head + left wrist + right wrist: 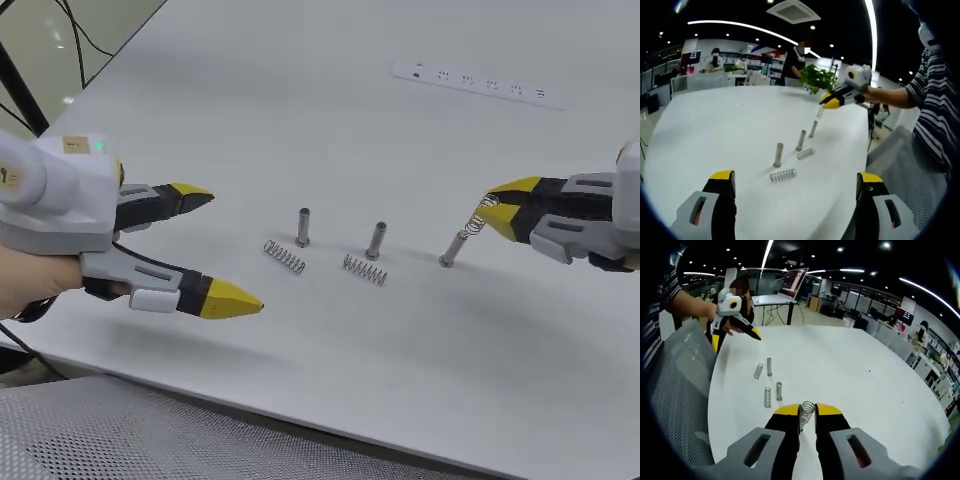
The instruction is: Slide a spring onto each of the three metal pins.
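**Right gripper has a spring at the tilted pin, left gripper idle**

Head view: white matte table (pixel 300 90). Three short grey metal pins with capped tops stand in a row. The left pin (pixel 303 227) and middle pin (pixel 376 240) are upright. The right pin (pixel 453 250) tilts, its top leaning up-right toward the right gripper (pixel 503 211). That gripper's yellow-tipped jaws are nearly shut on a thin steel coil spring (pixel 480 217). The long axis of the held spring runs in line with the tilted pin, lower end at the pin's top. Two loose coil springs lie flat, one (pixel 284 257) just in front of the left pin, the other (pixel 364 270) just in front of the middle pin. Both run diagonally. The left gripper (pixel 215 245) hangs at the left, jaws wide apart, holding nothing. A white power strip (pixel 480 84) lies at the far edge.

Left gripper view: own jaws are spread wide, the pin row receding between them.

Right gripper view: jaws pinch the held spring, coil end-on to the camera.
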